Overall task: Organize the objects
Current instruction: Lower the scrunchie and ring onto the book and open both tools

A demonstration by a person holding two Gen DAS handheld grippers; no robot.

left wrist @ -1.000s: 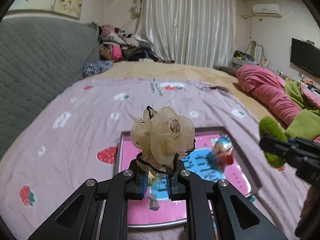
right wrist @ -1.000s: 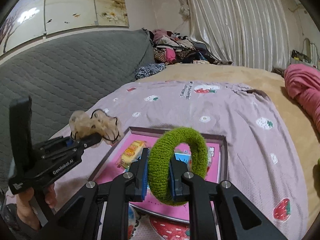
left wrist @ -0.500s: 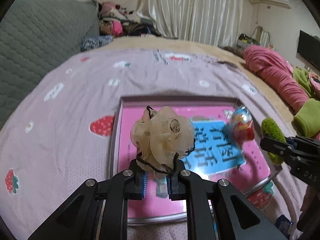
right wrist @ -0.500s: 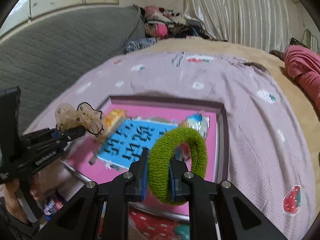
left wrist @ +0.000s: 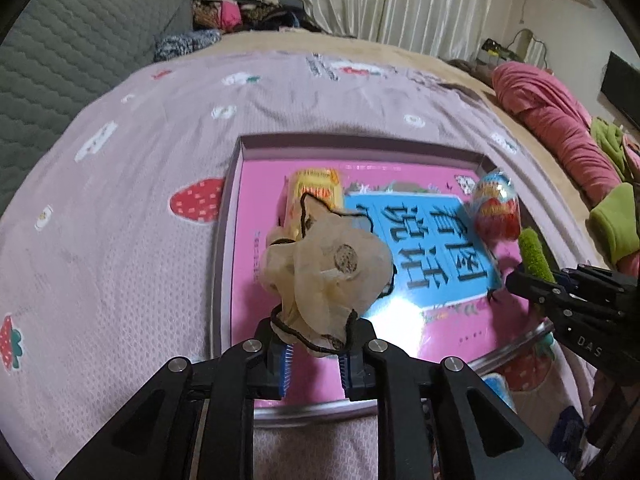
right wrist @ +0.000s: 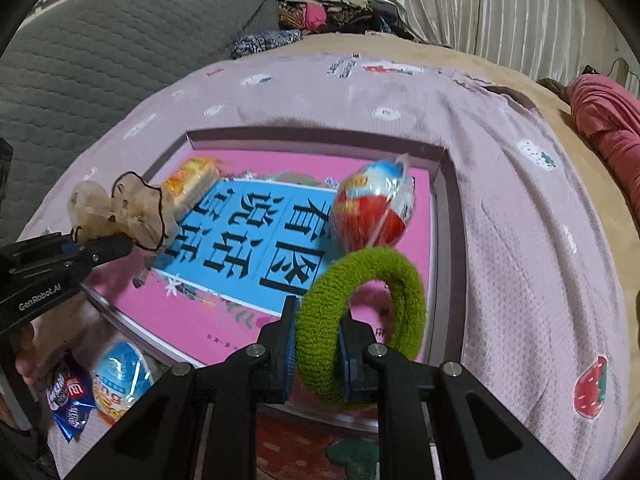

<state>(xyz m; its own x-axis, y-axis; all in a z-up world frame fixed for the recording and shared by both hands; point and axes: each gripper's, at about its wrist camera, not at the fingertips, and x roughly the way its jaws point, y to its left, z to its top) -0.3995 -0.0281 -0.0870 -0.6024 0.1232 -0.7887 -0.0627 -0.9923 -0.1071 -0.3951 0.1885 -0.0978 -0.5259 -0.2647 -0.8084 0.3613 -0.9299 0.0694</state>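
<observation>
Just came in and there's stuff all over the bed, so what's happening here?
A person is tidying small items into a shallow tray on the bed, working a hand-held claw in each hand. The left claw carries a beige sheer scrunchie over the tray, and its jaws are opening. The right claw is clamped on a green fuzzy hair tie near the tray's right side. A pink book, a yellow snack pack and a wrapped toy egg already lie in the tray.

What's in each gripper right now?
Left gripper: jaws opening, beige scrunchie between them.
Right gripper: shut on the green scrunchie.
</observation>
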